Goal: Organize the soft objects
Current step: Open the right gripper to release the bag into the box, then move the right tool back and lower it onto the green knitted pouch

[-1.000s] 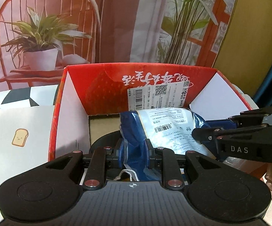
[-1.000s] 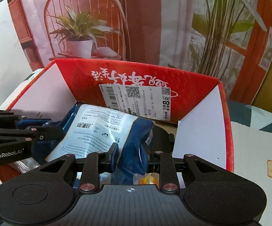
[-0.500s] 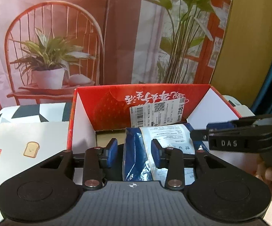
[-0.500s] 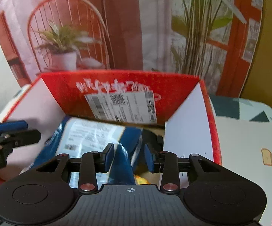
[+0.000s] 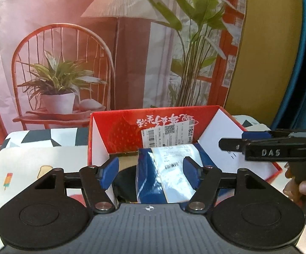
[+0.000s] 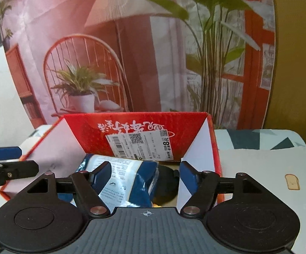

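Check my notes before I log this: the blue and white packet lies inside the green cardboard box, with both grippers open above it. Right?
Not quite: the box is red, not green, as the left wrist view shows. The blue and white packet does lie inside it, and the left gripper and right gripper are open.

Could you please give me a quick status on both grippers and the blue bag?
Left gripper and right gripper open, jaws just opened, nothing gripped. Blue bag lying in red box. Nothing in the way.

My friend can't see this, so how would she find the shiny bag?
Find the red cardboard box standing open before the plant backdrop. Inside lies the blue bag, glossy, with a white barcoded panel; the dark round thing beside it is plain black.
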The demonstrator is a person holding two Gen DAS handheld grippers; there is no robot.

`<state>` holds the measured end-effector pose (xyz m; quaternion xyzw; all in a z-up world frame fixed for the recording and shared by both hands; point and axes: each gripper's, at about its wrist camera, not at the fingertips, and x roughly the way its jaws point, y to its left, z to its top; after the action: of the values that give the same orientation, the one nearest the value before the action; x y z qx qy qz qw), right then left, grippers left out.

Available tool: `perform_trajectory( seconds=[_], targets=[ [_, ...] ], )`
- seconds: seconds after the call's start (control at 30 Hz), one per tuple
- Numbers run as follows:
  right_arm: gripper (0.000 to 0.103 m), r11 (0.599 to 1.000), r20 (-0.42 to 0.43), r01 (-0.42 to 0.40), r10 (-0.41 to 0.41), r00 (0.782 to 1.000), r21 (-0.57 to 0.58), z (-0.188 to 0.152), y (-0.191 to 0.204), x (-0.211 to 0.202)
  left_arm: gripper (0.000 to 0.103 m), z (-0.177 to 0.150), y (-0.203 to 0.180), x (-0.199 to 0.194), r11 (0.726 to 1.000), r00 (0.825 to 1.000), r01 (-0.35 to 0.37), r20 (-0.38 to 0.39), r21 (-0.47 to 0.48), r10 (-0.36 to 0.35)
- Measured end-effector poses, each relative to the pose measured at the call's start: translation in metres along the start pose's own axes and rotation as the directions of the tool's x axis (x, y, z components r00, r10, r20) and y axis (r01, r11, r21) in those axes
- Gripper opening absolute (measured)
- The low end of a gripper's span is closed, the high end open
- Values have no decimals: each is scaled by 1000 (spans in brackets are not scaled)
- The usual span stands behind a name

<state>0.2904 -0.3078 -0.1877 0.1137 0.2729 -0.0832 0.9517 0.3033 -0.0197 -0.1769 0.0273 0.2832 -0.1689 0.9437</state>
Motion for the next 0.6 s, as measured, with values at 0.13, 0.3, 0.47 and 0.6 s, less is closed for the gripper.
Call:
perform_trajectory(
  seconds=[0.13,0.3,0.47,0.6],
  targets=[
    [68,1000,38,-19,19,999,9,-6,-1,-23,69,-15,0,-14,1000,1000,15,-11,-25,-16],
    [69,999,100,-43,42,994,2,-16,0,-52,69,-34,2,-31,998,1000,26,-12,-57,-27],
    [70,998,149,-57,59,987,-13,-29,4,-81,68,-62,13,-44,995,999,2,-46,-103,-7],
    [70,996,190,-88,92,977,-29,-44,8,-101,67,-85,21,-49,990,996,-6,-85,-144,-6]
  ],
)
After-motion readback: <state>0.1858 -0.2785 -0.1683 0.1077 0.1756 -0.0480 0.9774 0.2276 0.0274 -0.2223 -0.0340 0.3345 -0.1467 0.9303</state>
